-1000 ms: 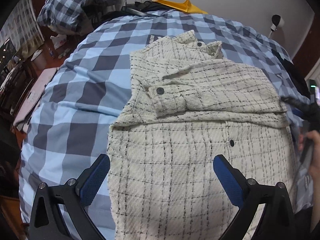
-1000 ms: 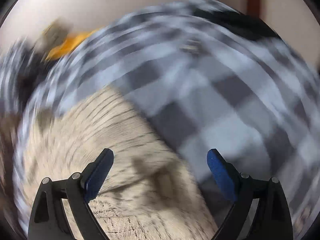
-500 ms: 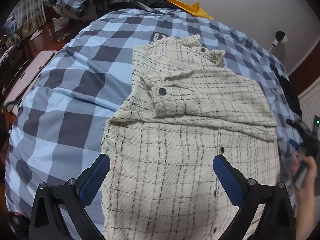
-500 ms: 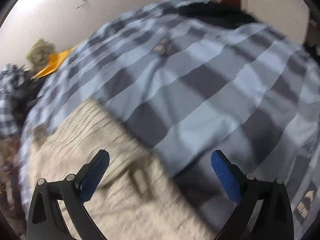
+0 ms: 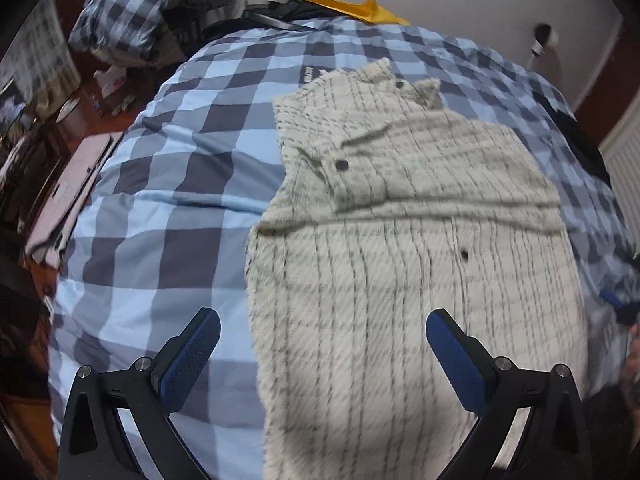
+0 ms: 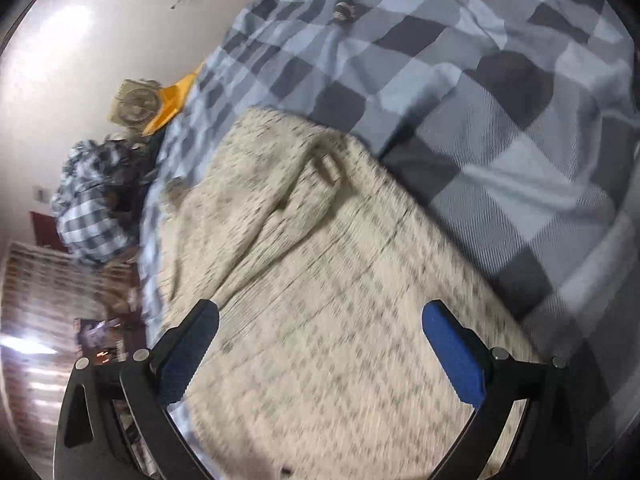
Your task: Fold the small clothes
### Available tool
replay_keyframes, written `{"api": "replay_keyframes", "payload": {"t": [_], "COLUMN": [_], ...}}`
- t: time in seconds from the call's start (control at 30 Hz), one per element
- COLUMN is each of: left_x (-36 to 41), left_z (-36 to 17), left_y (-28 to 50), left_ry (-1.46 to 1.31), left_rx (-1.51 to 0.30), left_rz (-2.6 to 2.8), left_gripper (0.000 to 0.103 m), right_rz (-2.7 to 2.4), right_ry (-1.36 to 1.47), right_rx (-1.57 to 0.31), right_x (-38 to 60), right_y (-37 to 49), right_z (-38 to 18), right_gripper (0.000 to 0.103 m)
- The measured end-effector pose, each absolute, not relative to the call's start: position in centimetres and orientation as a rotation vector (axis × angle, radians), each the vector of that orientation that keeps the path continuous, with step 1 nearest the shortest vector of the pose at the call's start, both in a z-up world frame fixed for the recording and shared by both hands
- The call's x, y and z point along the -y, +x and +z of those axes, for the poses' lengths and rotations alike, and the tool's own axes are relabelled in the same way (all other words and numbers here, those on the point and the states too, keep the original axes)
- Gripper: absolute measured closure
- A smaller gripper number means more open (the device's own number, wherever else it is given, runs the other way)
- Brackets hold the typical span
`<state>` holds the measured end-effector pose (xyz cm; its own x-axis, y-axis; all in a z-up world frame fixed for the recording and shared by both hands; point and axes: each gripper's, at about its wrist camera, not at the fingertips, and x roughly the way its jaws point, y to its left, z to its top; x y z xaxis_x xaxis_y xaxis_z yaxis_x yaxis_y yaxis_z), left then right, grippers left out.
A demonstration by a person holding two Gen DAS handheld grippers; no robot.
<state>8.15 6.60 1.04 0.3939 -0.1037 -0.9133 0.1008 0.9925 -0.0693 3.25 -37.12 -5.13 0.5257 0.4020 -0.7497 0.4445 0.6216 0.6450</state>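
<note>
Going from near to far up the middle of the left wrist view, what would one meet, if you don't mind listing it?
Left gripper, open → cream checked shirt's lower body → its folded sleeve cuff with a dark button → collar → blue checked bedcover → yellow item by the wall.

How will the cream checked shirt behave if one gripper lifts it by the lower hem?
The shirt looks like thick, soft woven cloth, so it will probably sag and drape, not stay flat. Its folded sleeve lies loose on top and may slide off. On the checked bedcover it probably drags slightly rather than slips.
</note>
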Motion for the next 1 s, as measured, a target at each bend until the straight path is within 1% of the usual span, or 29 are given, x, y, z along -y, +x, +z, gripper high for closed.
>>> {"api": "replay_keyframes", "payload": {"t": [0.07, 0.13, 0.2, 0.3, 0.4, 0.53, 0.6, 0.67, 0.77, 0.9, 1.0], "left_x": [-7.1, -7.7, -8.0, -8.9, -9.7, -11.1, -12.2, -13.0, -13.0, -11.2, -9.9], "left_z": [0.7, 0.0, -0.9, -3.2, -5.4, -8.4, -10.2, -11.9, -13.3, -13.4, -14.5], "left_y": [6.8, 5.5, 4.5, 3.2, 2.9, 3.0, 3.1, 3.0, 2.8, 2.2, 1.5], "left_ry": [0.007, 0.022, 0.050, 0.082, 0.052, -0.037, -0.115, -0.150, -0.141, -0.084, -0.074], "left_rx": [-1.190, -1.238, -1.283, -1.391, -1.495, -1.630, -1.711, -1.777, -1.832, -1.868, -1.940], "left_rz": [-0.160, -0.200, -0.223, -0.252, -0.289, -0.308, -0.309, -0.295, -0.289, -0.358, -0.394], "left_gripper": [0.000, 0.000, 0.000, 0.000, 0.000, 0.000, 0.000, 0.000, 0.000, 0.000, 0.000], "right_rz": [0.052, 0.135, 0.171, 0.124, 0.117, 0.142, 0.184, 0.208, 0.316, 0.417, 0.471], "right_ry": [0.965, 0.961, 0.953, 0.868, 0.750, 0.752, 0.730, 0.642, 0.652, 0.682, 0.659], "right_rx": [-1.128, -1.261, -1.343, -1.479, -1.636, -1.786, -1.839, -1.867, -1.879, -1.907, -1.943], "right_x": [36.6, 36.3, 36.7, 38.6, 39.9, 41.3, 41.1, 40.6, 39.7, 38.5, 37.6], "right_y": [2.6, 2.5, 2.1, 1.5, 1.6, 0.6, 0.6, 0.6, 0.3, 0.2, 0.3], "right_z": [-4.8, -4.7, -4.5, -4.9, -7.3, -12.2, -14.1, -15.2, -16.5, -17.9, -18.8], "right_gripper": [0.003, 0.003, 0.003, 0.003, 0.003, 0.003, 0.003, 0.003, 0.003, 0.003, 0.003]}}
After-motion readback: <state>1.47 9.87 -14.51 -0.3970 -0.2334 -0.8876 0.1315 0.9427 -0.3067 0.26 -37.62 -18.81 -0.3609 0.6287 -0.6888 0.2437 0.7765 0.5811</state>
